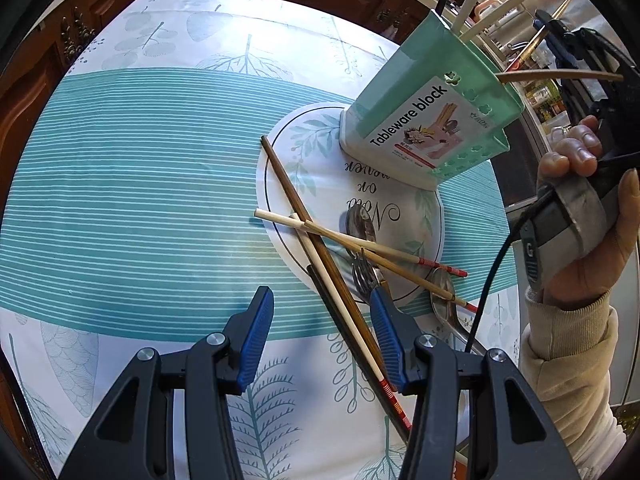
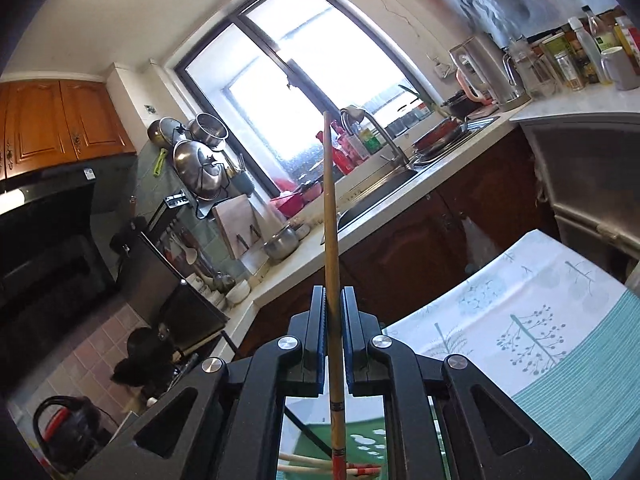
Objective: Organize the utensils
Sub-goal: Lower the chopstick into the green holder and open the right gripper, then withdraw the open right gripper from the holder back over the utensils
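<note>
The right gripper (image 2: 331, 292) has its jaws clamped on a chopstick (image 2: 330, 216) above the green holder (image 1: 432, 92) at upper right — dropping it in looks like the step in hand. The left gripper (image 1: 322, 312) hovers with jaws open and empty over the pile of chopsticks (image 1: 320, 240) on the bench (image 1: 140, 160) — next, lower the held stick's tip into a slot.

Utensil holder (image 1: 430, 120) stands on the table (image 1: 140, 180) at two o'clock; loose chopsticks (image 1: 320, 248), fork (image 1: 366, 276) and spoons (image 1: 444, 300) lie crossed at its five o'clock.

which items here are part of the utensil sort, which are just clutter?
Job:
- green holder
- chopstick clamped in right gripper
- loose chopsticks, fork, spoons on the tablecloth
- left gripper, open, empty

Clutter:
- pot lids
- faucet
- bottles
</note>
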The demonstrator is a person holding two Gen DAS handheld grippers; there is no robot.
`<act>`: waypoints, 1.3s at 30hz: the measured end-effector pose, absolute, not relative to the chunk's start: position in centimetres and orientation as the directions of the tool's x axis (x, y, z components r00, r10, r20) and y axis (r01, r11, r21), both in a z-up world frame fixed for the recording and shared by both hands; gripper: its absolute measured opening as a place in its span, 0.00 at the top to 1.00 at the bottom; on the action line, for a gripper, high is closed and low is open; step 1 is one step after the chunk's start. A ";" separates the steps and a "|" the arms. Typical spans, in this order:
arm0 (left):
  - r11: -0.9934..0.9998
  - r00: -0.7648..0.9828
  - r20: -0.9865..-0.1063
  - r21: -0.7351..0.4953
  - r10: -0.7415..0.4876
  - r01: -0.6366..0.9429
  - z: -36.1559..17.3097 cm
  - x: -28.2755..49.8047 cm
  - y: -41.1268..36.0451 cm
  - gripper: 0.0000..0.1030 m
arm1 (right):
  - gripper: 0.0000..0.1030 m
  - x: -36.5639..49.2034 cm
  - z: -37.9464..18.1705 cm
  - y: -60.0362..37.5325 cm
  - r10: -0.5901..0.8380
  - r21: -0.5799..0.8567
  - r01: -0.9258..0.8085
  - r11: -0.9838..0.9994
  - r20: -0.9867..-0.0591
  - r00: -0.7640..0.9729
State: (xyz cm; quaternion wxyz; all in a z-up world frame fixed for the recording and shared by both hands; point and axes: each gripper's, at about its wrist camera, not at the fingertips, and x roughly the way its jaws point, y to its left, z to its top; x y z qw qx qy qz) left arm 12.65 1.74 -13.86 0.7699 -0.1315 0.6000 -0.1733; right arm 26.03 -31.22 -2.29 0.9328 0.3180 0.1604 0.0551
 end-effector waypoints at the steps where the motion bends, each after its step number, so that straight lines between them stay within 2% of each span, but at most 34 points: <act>1: 0.905 0.221 -0.878 -0.411 -0.425 0.108 -13.8 12.7 1.8 0.53 | 0.93 25.8 -2.4 -31.2 0.190 0.583 -0.003 0.812 -0.260 0.947; 6: 0.906 0.220 -0.879 -0.410 -0.423 0.103 -13.9 12.7 1.6 0.53 | 0.93 24.7 -2.2 -31.2 0.162 0.487 -0.040 0.873 -0.211 0.964; 10: 0.906 0.216 -0.880 -0.407 -0.422 0.113 -13.9 12.7 1.3 0.53 | 0.93 24.2 -2.1 -31.3 0.161 0.478 -0.049 0.877 -0.197 0.967; 14: 0.908 0.218 -0.882 -0.402 -0.419 0.119 -13.7 12.6 1.2 0.53 | 0.93 24.7 -1.9 -31.5 0.192 0.488 -0.057 0.871 -0.231 0.954; 19: 0.908 0.218 -0.881 -0.403 -0.419 0.115 -13.8 12.8 1.2 0.53 | 0.93 25.9 -0.6 -30.9 0.204 0.410 -0.059 0.910 -0.320 0.925; 21: 0.908 0.215 -0.882 -0.403 -0.419 0.115 -13.9 12.8 1.1 0.53 | 0.86 26.5 -0.2 -30.9 0.241 0.413 -0.080 0.907 -0.354 0.904; 23: 0.908 0.213 -0.883 -0.402 -0.418 0.118 -13.9 12.8 1.1 0.53 | 0.63 26.7 0.3 -31.0 0.257 0.420 -0.087 0.903 -0.369 0.893; 25: 0.909 0.215 -0.883 -0.400 -0.417 0.120 -13.9 12.8 1.1 0.53 | 0.61 26.5 0.8 -31.1 0.273 0.432 -0.103 0.896 -0.353 0.895; 35: 0.912 0.228 -0.883 -0.390 -0.409 0.128 -13.3 12.7 1.0 0.53 | 0.60 25.5 3.7 -31.1 0.339 0.480 -0.151 0.864 -0.333 0.880; 36: 0.915 0.235 -0.885 -0.379 -0.402 0.137 -13.1 12.7 0.9 0.53 | 0.58 25.2 4.0 -31.3 0.338 0.486 -0.147 0.861 -0.334 0.880; 38: 0.922 0.256 -0.887 -0.355 -0.385 0.158 -12.4 12.8 0.5 0.53 | 0.45 24.6 4.7 -31.5 0.337 0.489 -0.141 0.861 -0.341 0.878; 39: 0.925 0.269 -0.887 -0.339 -0.375 0.170 -11.9 12.8 0.2 0.53 | 0.44 24.2 5.0 -31.6 0.336 0.489 -0.139 0.861 -0.343 0.877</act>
